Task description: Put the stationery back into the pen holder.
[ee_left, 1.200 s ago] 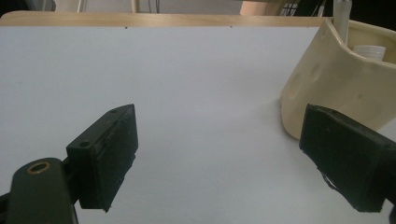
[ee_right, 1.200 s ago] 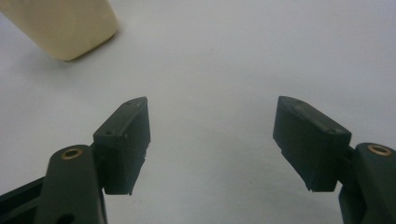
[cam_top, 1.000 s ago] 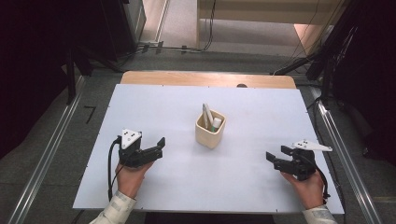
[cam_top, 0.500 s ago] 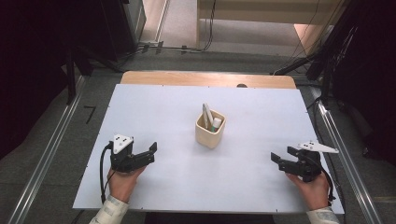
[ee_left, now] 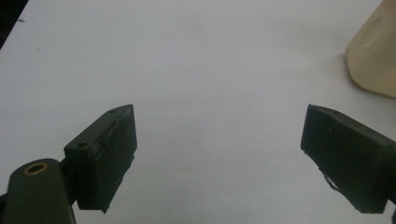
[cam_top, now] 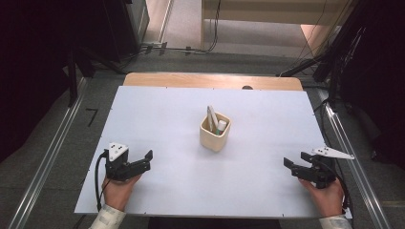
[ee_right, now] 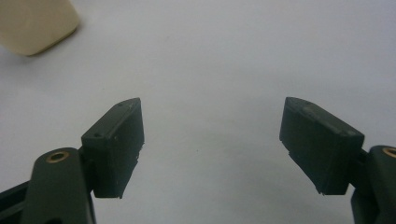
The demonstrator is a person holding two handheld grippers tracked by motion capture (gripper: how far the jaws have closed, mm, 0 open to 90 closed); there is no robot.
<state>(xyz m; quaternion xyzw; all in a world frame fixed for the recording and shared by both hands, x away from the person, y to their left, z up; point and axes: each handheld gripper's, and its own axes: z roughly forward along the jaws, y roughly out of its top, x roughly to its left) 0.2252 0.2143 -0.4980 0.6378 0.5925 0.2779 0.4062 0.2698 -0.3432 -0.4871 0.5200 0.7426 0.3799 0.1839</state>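
I hold both hand-held grippers, left (cam_top: 147, 156) and right (cam_top: 289, 163), jaws wide, empty. Cup (cam_top: 215, 132) ahead between them, well apart. Risk: one-sided nudge tips it, spilling contents.

The cream holder (ee_left: 373, 60) is cut by the right edge in the upper right of the left gripper view, so its top and its contents cannot be seen there. In the right gripper view, the upper left corner keeps just a blurred bottom corner of it (ee_right: 35, 23). In the middle of the high view, the white items (cam_top: 216, 121) standing inside it are too small to tell what they are. The person's forearms are cut by the bottom edge.
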